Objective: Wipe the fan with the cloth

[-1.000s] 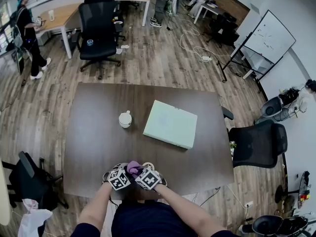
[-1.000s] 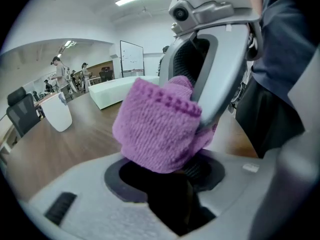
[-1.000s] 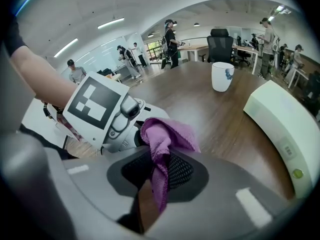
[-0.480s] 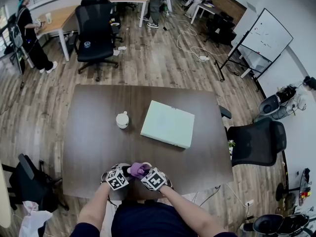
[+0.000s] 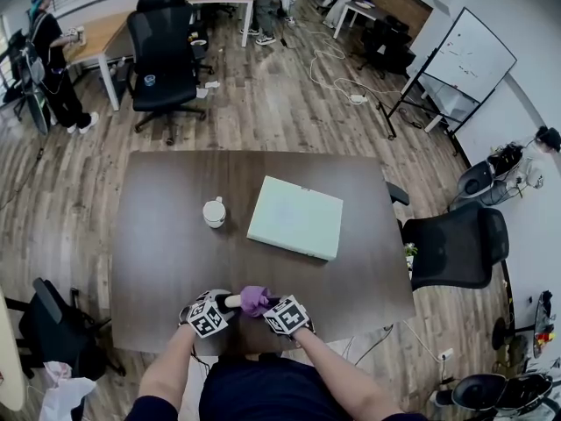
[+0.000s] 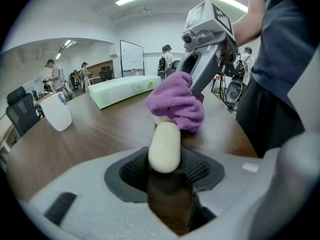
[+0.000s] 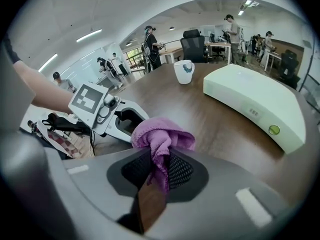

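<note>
Your left gripper (image 6: 165, 171) clamps the cream fan handle (image 6: 164, 149) at the table (image 5: 166, 261) edge. Only the right gripper view shows your right gripper (image 7: 161, 171) pinching the purple cloth (image 7: 161, 134), which covers the handle's far end. A white cup (image 5: 214, 211) and a pale box (image 5: 295, 217) sit beyond.

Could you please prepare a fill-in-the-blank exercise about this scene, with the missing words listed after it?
1. The right gripper is shut on a ___ cloth.
2. The left gripper is shut on the ___ of the cream fan.
3. In the head view, the white cup stands to the ___ of the pale green box.
Missing words: purple; handle; left.
</note>
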`<control>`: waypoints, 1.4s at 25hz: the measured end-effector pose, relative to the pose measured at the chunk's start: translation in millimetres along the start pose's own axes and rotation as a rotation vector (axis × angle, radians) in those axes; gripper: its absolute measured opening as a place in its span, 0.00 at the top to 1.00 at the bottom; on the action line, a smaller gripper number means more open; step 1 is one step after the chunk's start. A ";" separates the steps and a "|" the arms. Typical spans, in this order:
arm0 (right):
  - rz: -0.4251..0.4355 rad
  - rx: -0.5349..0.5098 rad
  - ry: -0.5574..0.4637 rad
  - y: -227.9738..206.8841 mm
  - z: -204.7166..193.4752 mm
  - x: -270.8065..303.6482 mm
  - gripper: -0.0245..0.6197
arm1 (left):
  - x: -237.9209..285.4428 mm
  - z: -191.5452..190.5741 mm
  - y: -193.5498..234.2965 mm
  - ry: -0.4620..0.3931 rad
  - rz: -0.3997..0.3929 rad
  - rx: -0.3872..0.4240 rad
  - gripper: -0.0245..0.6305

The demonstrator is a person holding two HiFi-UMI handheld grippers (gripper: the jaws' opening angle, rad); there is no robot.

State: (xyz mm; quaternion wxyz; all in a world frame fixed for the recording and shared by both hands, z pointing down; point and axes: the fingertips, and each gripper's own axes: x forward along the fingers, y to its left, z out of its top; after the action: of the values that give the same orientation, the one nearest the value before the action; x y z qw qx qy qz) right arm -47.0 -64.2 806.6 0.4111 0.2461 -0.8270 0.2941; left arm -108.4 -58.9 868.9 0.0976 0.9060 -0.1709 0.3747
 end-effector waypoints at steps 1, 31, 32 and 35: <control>-0.007 0.017 -0.007 -2.9 -0.6 -1.7 0.84 | -0.3 -0.3 0.0 0.002 0.000 0.000 0.66; -0.224 -0.009 0.015 -65.8 12.8 -9.8 0.84 | 1.1 2.2 -1.2 0.005 -0.003 0.007 0.66; -0.234 -0.012 0.016 -66.8 16.4 -9.4 0.84 | 0.9 2.6 -1.3 0.006 -0.004 0.005 0.66; -0.263 -0.056 0.036 -66.5 27.7 -10.8 0.84 | 1.5 1.5 -2.0 0.010 -0.005 0.001 0.66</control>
State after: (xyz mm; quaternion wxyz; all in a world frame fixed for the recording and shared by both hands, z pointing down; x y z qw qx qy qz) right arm -12.8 -128.4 803.1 0.4675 0.3355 -0.7880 0.2190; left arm -105.7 -57.9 868.8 0.0989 0.9046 -0.1678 0.3791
